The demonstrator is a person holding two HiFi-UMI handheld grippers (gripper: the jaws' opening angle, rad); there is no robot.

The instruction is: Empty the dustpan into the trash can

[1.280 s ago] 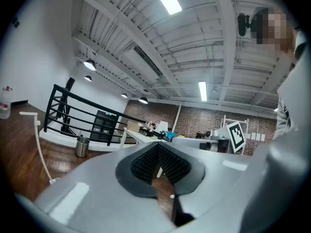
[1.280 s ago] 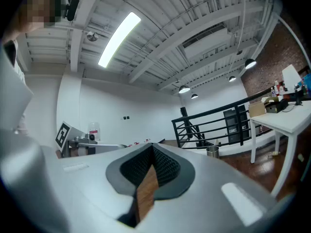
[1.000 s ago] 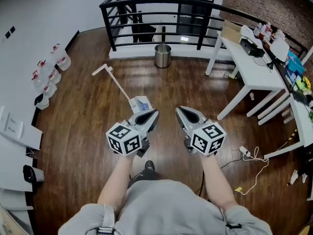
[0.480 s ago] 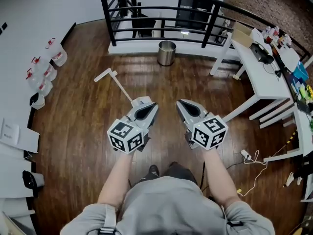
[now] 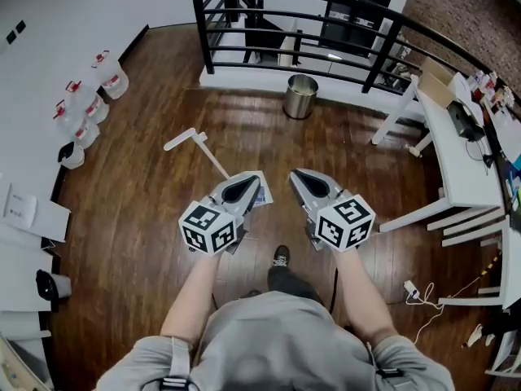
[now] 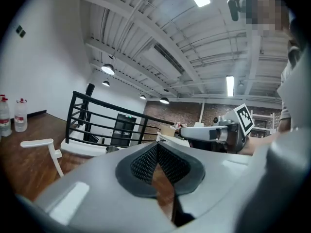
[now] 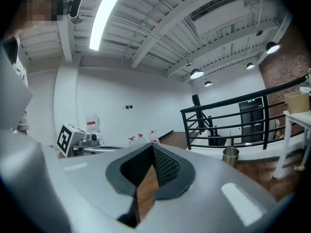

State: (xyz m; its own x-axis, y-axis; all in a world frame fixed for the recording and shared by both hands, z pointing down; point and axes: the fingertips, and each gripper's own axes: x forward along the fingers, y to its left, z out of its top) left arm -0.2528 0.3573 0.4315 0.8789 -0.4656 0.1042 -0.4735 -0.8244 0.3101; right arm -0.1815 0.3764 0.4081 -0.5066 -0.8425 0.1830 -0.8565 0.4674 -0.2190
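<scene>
A white dustpan lies on the wooden floor, its long handle (image 5: 198, 147) running up-left and its pan (image 5: 261, 195) showing scraps, partly hidden behind my left gripper (image 5: 248, 184). The handle (image 6: 45, 145) also shows low at the left of the left gripper view. A round metal trash can (image 5: 300, 96) stands further off by the black railing, small in the right gripper view (image 7: 230, 155). My right gripper (image 5: 299, 177) hangs beside the left one, above bare floor. Both are held out level, jaws shut with nothing between them, well above the dustpan.
A black railing (image 5: 326, 23) closes off the far side behind the trash can. White tables (image 5: 456, 169) stand at the right, with a cable (image 5: 423, 300) on the floor near them. Water jugs (image 5: 85, 108) line the left wall. The person's shoe (image 5: 281, 259) is below the grippers.
The person has walked forward with both grippers: the dustpan and trash can have come nearer, and the pan now sits just under the left gripper's tips. Both jaws stayed shut.
</scene>
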